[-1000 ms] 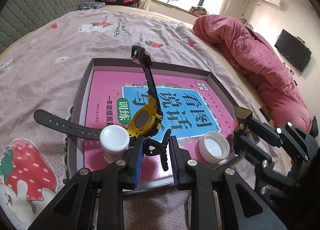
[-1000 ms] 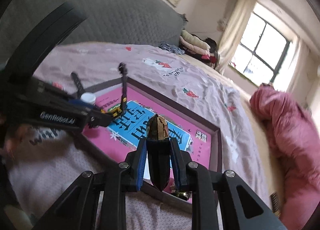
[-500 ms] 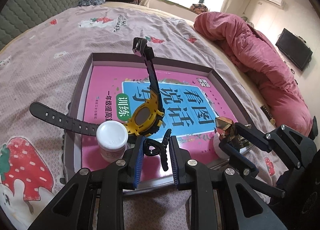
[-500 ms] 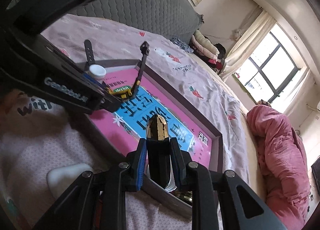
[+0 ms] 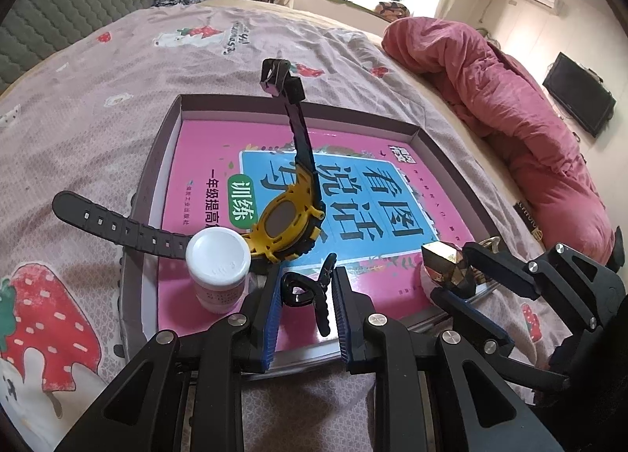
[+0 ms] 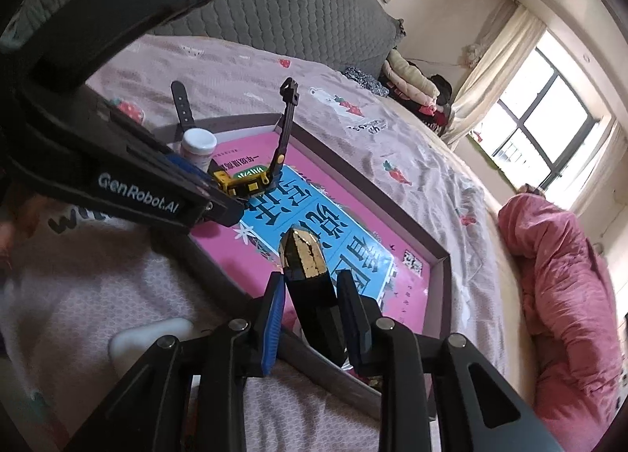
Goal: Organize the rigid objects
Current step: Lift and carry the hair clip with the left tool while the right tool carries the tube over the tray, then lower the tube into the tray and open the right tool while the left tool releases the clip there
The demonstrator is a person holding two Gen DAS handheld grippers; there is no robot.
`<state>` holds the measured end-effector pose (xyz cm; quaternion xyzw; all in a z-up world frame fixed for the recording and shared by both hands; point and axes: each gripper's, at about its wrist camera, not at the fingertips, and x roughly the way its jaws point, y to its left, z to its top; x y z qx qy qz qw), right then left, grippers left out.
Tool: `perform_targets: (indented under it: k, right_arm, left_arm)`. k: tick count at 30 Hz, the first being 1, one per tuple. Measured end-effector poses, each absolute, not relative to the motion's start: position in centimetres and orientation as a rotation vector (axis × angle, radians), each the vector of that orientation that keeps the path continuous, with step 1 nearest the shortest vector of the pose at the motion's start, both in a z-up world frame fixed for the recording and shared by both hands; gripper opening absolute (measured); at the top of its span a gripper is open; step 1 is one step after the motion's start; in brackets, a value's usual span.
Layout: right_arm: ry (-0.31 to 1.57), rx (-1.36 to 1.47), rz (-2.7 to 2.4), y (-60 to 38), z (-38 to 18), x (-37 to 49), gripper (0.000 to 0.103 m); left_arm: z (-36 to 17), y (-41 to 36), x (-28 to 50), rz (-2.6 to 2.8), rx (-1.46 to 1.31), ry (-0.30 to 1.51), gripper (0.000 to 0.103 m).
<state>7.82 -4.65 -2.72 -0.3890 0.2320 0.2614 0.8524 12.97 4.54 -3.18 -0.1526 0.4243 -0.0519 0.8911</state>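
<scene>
While watch (image 5: 288, 222) & white bottle (image 5: 218, 255) already sit in the tray (image 5: 451, 145), we pinch a black clip (image 5: 310, 291) in left tongs (image 5: 306, 306), gold-tipped piece (image 6: 304, 255) in right tongs (image 6: 310, 295); both not yet placed.

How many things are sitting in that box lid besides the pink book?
2 clearly: a white bottle at the tray's near-left corner, and a yellow watch beside it, one strap sticking out over the edge. The grippers may hide others near the front rim.
</scene>
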Motion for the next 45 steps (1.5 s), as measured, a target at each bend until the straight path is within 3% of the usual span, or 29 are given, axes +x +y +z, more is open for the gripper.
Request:
perform_targets:
  k: [17, 25, 30, 45]
  right_arm:
    - [0.567, -0.656, 0.605, -5.6, -2.0, 8.8, 0.034]
    - [0.597, -0.591, 0.612, -6.1, -1.6, 9.5, 0.044]
    - [0.608, -0.542, 0.640, -6.4, -1.3, 9.6, 0.056]
    - [0.578, -0.504, 0.622, -7.2, -0.3, 9.5, 0.056]
  left_arm:
    - [-3.2, 5.2, 13.1, -0.088, -0.332, 0.884, 0.025]
    - [-3.1, 5.2, 13.1, -0.088, -0.333, 0.887, 0.025]
    - [-3.1, 5.1, 13.1, -0.088, -0.329, 0.889, 0.025]
    - [-3.4, 4.5, 13.1, -0.032, -0.253, 0.909, 0.026]
